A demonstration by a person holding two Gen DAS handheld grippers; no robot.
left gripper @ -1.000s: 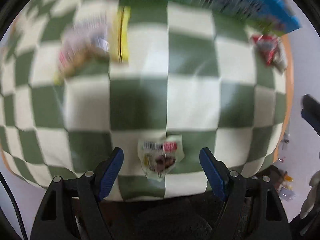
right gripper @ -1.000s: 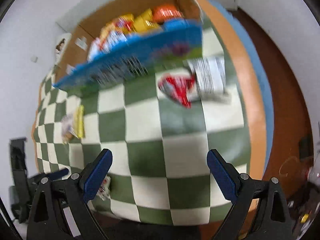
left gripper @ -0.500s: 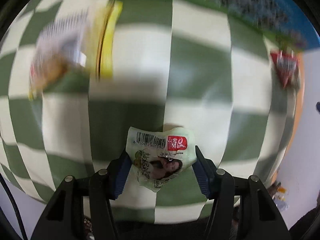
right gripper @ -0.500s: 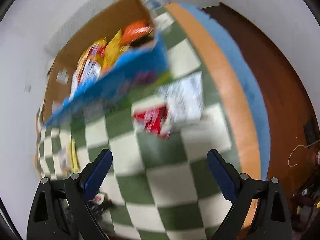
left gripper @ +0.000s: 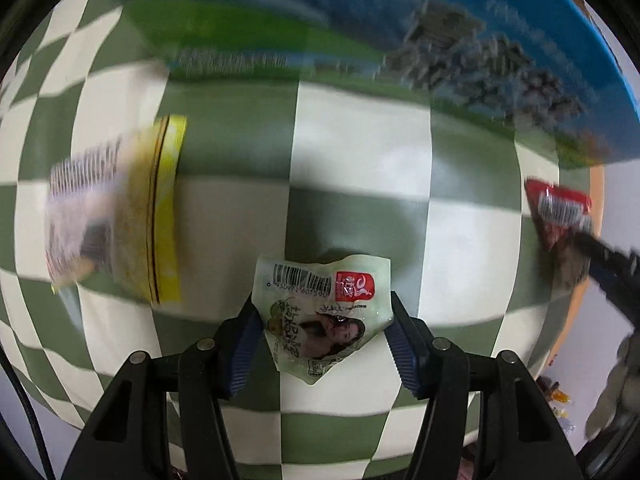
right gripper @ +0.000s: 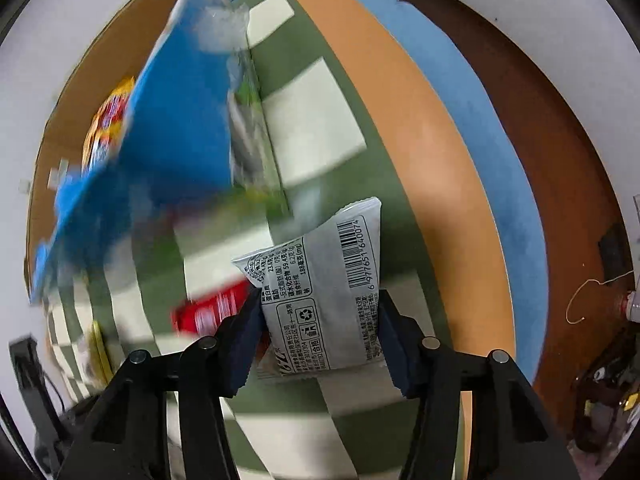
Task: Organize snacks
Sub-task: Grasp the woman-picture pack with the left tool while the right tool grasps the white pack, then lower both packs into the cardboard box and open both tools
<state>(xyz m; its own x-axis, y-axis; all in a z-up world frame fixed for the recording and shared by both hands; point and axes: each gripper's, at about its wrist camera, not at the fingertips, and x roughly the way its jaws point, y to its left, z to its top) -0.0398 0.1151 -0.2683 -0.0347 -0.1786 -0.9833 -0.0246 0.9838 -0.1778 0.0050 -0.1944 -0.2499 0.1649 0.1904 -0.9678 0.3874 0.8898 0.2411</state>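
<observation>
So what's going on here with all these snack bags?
A person is tidying snacks off a checkered table with a gripper in each hand. The left gripper is shut on a small pale green packet. The right gripper is shut on a grey packet. A blue box with snacks already inside stands just beyond.

Both grippers: black angular frames w/ silver screws, ribbed blue fingers [left gripper: 240, 354]; thin black cable [left gripper: 24, 408] at left.
</observation>
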